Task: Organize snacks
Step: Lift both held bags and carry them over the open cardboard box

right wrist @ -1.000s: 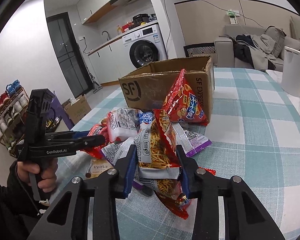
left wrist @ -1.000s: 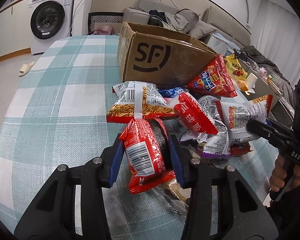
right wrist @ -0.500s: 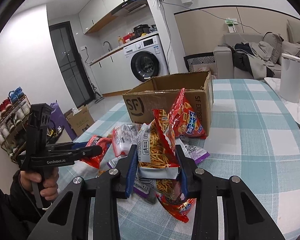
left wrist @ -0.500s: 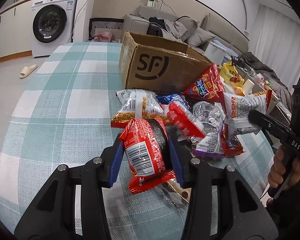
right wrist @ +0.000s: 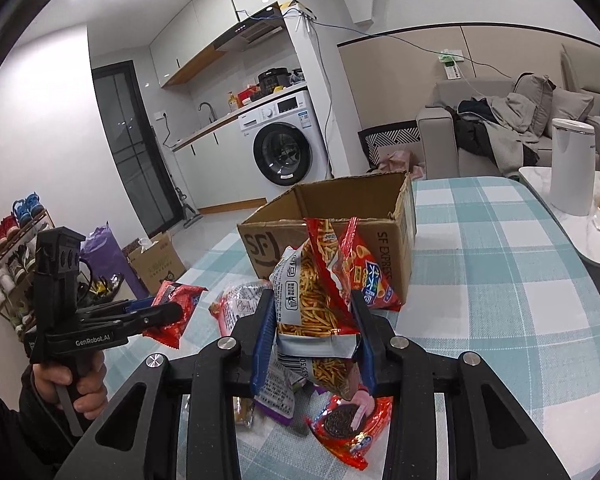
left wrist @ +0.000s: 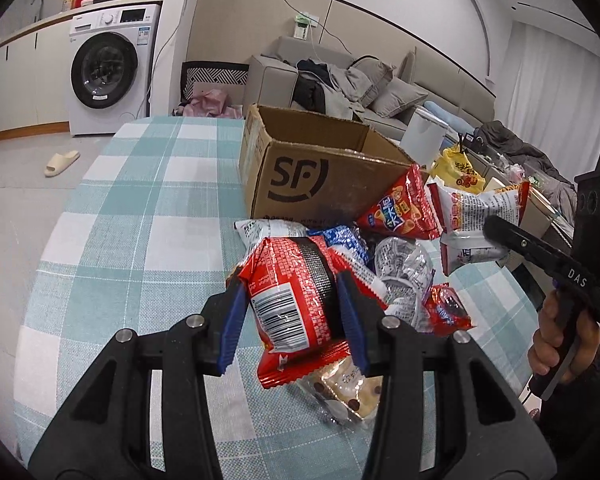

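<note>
- Where the checked table (left wrist: 148, 208) spread teal and white under everything, it filled the left wrist view from seven o'clock to twelve.
- An open cardboard box (left wrist: 300, 176) stood on it at about one o'clock of the left wrist view, its printed side facing the camera.
- A heap of snack packets (left wrist: 396, 256) lay just in front of the box, touching its base.
- The right gripper (right wrist: 313, 332) had its blue pads pressed on a packet of stick snacks (right wrist: 312, 292), held upright above the heap at twelve o'clock from its jaws.
- The left gripper (left wrist: 290, 316) was clamped on a red packet (left wrist: 290, 292) with a barcode, lifted clear of the table at centre frame.
</note>
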The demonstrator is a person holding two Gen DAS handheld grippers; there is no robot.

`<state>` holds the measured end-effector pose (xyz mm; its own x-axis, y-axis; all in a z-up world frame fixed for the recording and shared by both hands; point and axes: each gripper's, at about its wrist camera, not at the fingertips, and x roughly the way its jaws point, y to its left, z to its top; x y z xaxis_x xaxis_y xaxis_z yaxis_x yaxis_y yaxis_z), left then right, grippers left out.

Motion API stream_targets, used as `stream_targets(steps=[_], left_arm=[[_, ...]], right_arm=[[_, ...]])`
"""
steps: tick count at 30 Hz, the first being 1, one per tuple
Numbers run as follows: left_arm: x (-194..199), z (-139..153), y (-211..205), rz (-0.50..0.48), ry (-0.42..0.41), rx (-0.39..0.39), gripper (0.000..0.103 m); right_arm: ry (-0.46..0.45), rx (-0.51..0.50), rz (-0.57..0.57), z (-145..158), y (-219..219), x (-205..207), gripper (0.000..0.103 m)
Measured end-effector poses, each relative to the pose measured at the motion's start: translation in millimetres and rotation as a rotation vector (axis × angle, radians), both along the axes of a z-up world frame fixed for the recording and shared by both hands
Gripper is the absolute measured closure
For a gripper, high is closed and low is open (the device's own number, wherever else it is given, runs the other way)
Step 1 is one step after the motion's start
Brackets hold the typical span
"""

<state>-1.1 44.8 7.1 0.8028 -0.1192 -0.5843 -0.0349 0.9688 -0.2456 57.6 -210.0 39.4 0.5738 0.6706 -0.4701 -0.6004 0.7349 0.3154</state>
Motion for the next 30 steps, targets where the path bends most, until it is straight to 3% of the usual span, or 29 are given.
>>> stream_targets(steps=[16,30], left_arm=[[25.2,45.0,-11.6,0.008,-0.095,0.019,0.062],[60.8,71.7,-16.4,-0.007,-0.130,0.053,0.062]], right_arm=[[-0.010,0.030,-0.019,23.4,5.6,24.0,0.067],[-0.044,0.034,-0.044,54.1,5.5,50.1,0.067]])
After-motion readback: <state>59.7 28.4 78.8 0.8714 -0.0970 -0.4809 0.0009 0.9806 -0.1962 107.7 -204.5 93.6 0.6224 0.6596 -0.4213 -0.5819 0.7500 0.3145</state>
